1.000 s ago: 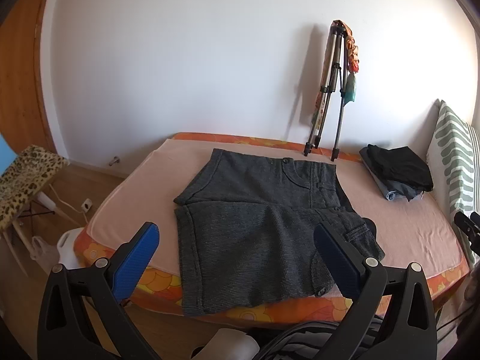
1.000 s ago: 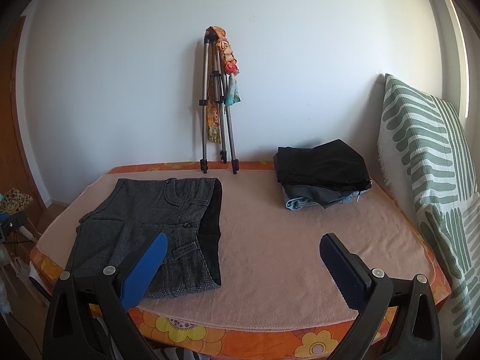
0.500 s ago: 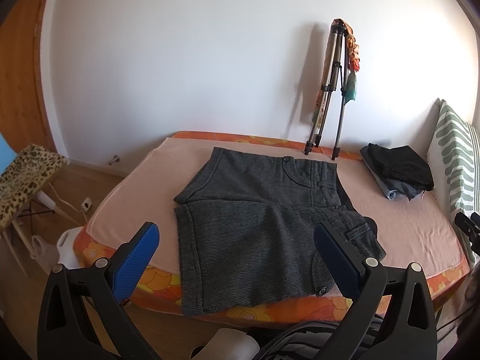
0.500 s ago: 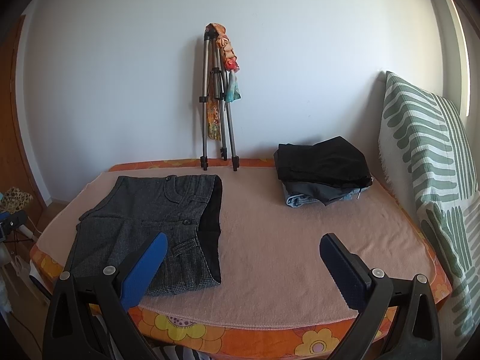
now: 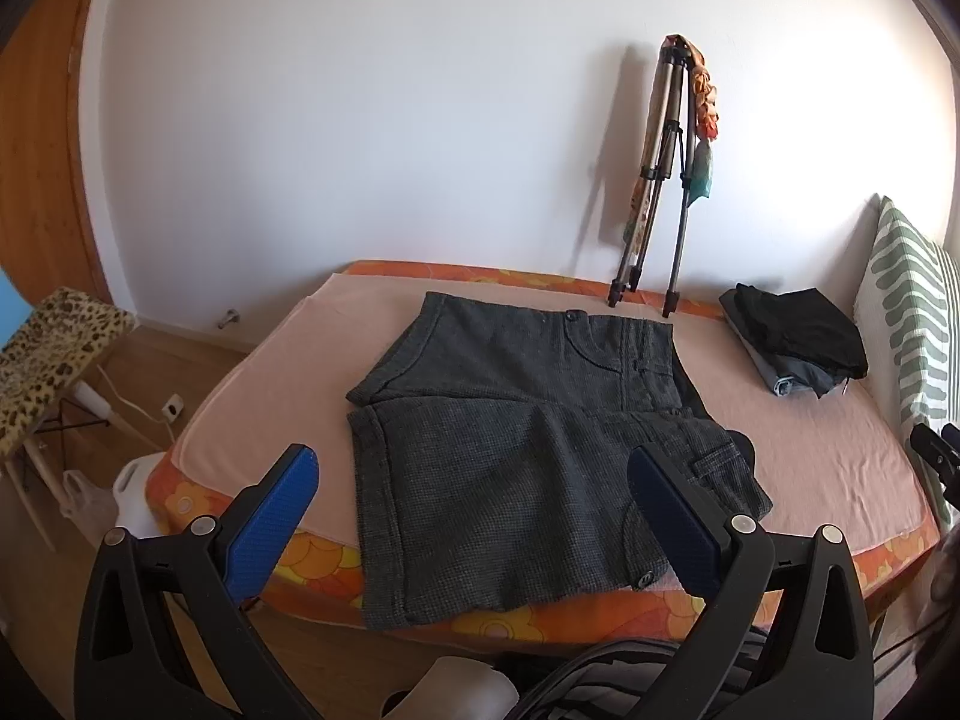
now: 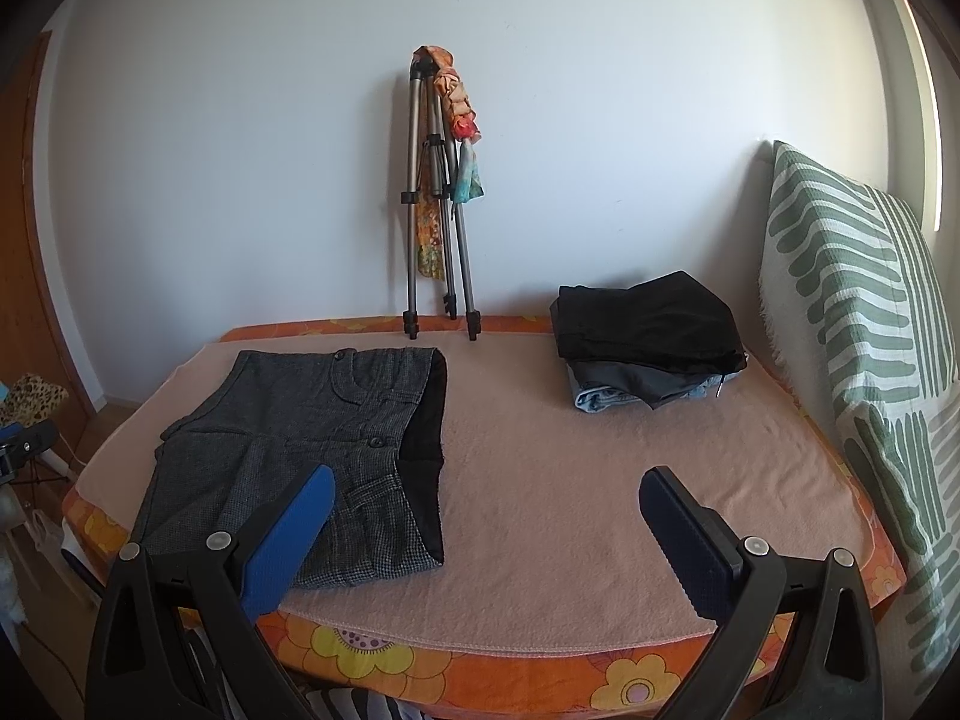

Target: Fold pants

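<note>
We hold the left gripper (image 5: pixel 474 498) and right gripper (image 6: pixel 486 516) wide open and empty before the pink-blanketed bed (image 6: pixel 570 468), where the dark grey tweed shorts (image 5: pixel 516 450) overhang its near edge (a careless tug could slide them off).

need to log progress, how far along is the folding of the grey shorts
Done: a folded stack of dark clothes sits at the back of the bed. The grey shorts lie spread flat, both legs side by side, one hem overhanging the near edge, so no fold shows on them. In hand: nothing; the left gripper and right gripper hover with jaws open. Left: every fold of the shorts.
</note>
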Action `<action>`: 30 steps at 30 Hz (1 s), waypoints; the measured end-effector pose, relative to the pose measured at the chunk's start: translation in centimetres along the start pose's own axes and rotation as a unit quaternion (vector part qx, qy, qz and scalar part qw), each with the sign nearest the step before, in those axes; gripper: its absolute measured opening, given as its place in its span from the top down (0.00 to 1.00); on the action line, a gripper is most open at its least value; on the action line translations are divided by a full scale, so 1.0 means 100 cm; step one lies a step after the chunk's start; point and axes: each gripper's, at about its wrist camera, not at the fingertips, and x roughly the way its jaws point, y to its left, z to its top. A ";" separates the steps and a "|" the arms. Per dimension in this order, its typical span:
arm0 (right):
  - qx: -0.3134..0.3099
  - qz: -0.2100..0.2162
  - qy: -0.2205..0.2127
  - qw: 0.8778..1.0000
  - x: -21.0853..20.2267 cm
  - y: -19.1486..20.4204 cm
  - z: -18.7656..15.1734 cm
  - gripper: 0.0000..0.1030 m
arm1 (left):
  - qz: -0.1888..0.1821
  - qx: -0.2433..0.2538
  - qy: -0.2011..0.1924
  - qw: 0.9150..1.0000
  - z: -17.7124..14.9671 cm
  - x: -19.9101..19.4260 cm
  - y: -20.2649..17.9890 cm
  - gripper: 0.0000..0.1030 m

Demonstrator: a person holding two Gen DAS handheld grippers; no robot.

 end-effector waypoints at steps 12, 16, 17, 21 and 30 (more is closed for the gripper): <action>-0.005 0.007 0.001 1.000 0.000 0.000 -0.002 0.01 | 0.002 0.002 0.000 1.000 -0.003 0.001 0.002 0.00; -0.019 0.024 0.000 1.000 0.002 0.003 -0.002 0.05 | 0.002 0.006 0.008 1.000 -0.008 0.006 0.009 0.00; -0.025 0.029 0.001 0.999 0.003 0.003 -0.002 0.06 | 0.002 0.006 0.011 1.000 -0.010 0.008 0.011 0.00; -0.049 0.046 0.007 0.998 0.009 0.006 -0.004 0.13 | 0.004 0.005 0.019 1.000 -0.019 0.013 0.023 0.01; -0.118 0.103 0.049 0.986 0.035 0.011 -0.015 0.33 | -0.008 0.026 0.036 0.999 -0.044 0.025 0.050 0.24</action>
